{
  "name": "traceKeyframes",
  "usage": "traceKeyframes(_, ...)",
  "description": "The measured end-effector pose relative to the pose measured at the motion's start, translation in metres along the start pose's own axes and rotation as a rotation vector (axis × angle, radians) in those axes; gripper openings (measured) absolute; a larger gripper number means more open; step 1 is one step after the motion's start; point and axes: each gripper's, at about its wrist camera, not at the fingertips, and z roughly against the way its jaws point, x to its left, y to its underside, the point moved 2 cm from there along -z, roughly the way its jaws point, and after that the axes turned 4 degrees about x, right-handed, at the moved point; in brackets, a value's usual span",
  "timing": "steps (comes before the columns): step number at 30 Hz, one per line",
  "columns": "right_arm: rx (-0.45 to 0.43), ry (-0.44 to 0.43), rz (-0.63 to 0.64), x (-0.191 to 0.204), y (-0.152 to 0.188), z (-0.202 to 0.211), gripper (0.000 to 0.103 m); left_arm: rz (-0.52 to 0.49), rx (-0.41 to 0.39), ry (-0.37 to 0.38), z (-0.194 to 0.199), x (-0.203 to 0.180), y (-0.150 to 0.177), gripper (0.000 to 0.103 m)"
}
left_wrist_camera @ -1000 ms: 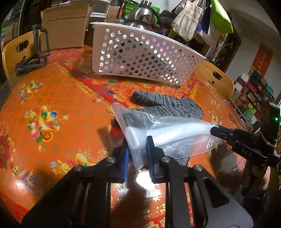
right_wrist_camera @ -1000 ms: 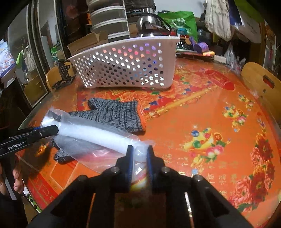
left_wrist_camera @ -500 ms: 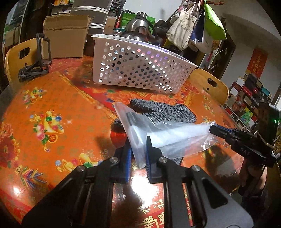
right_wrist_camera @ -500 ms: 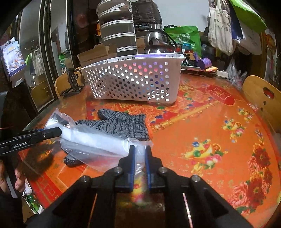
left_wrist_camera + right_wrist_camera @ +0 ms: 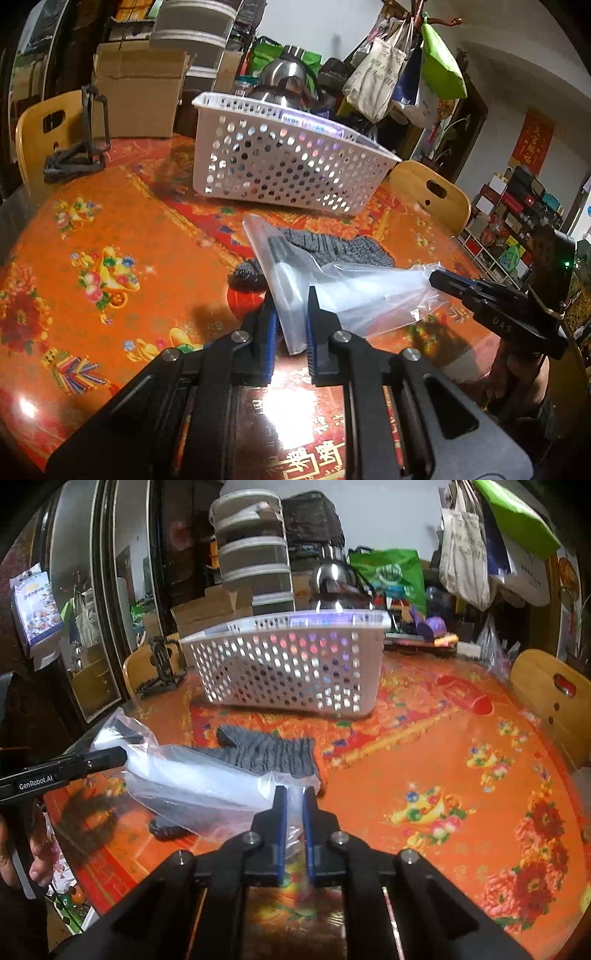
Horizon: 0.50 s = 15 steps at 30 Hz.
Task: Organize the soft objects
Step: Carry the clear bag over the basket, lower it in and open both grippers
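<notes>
Both grippers grip 1 clear plastic bag (image 5: 354,291) by opposite ends and hold it stretched above the surface (image 5: 122,236), which is covered in an orange and red floral cloth. The left gripper (image 5: 290,325) has its 2 blue-padded fingers (image 5: 269,332) clamped on the bag's near end in the left wrist view; the right gripper (image 5: 294,812) has its fingers (image 5: 281,819) clamped on the other end, where the thin film bunches between the pads. In the left wrist view the right gripper (image 5: 439,278) comes in from the right edge, its tips closed on the bag's crumpled corner. In the right wrist view the left gripper (image 5: 120,755) reaches in from the left, pinching the bag, with a person's hand (image 5: 22,853) below it.

Inside the bag lies a long pale roll with a dark end; what it is cannot be told. Under and just behind the bag a grey knitted glove (image 5: 273,755) lies flat on the surface. Farther back stands a white perforated basket (image 5: 288,664), well apart from the bag. A black stand (image 5: 79,155) sits at the far left edge of the surface, beside a wooden chair (image 5: 40,133).
</notes>
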Motion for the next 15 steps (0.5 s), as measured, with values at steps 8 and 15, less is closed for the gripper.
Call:
traceKeyframes(8,-0.067,0.005,0.012,0.0,-0.03,0.03,0.006,-0.003,-0.045,0.038,0.024,-0.009,-0.014,0.011)
traceKeyframes(15,-0.079,0.002,0.023,-0.008,-0.068,0.035,0.005,0.017,-0.059,0.076,0.034,-0.014,-0.041,0.011)
